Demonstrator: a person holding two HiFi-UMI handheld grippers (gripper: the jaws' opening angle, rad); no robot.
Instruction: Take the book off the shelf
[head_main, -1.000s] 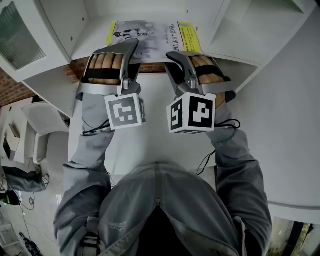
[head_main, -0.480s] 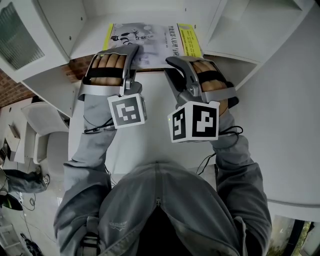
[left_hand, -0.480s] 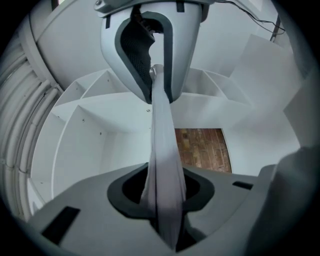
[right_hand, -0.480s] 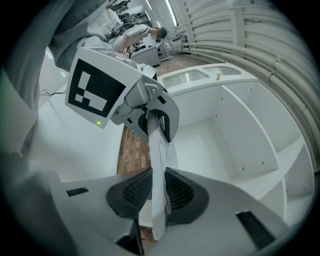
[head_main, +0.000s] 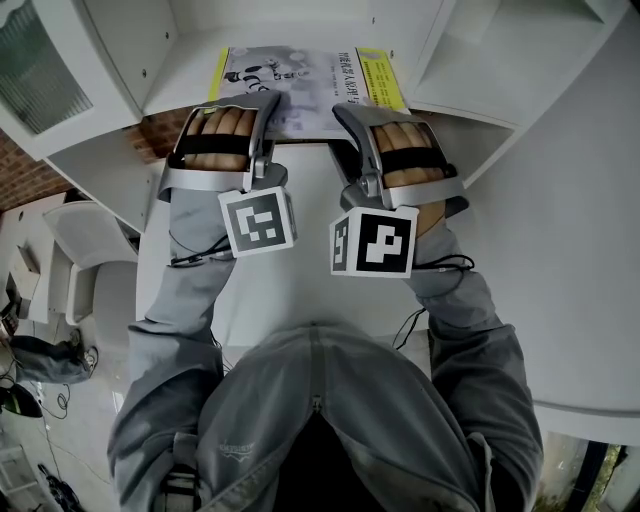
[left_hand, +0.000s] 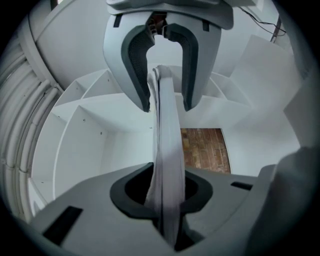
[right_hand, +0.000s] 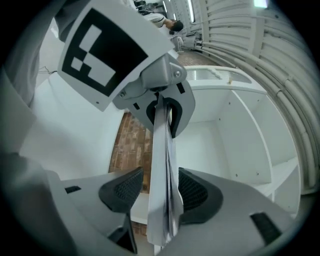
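The left tool (head_main: 268, 100) had just narrowed onto the book (head_main: 300, 72), which lay flat on the shelf (head_main: 188, 82) at 12 o'clock. The right tool (head_main: 347, 112) had just widened, its pads loosely straddling the same edge.

A white shelf (head_main: 150, 60) of open, angular compartments fills the top of the head view, with a grey ribbed panel (head_main: 30, 70) set in its left side. A red-brown brick surface (head_main: 25, 185) shows beneath and behind it. A white chair (head_main: 85, 250) stands at the left on a pale floor (head_main: 85, 420). Farther off, a ribbed white wall (right_hand: 260, 55) curves up toward bright ceiling lights (right_hand: 260, 4).
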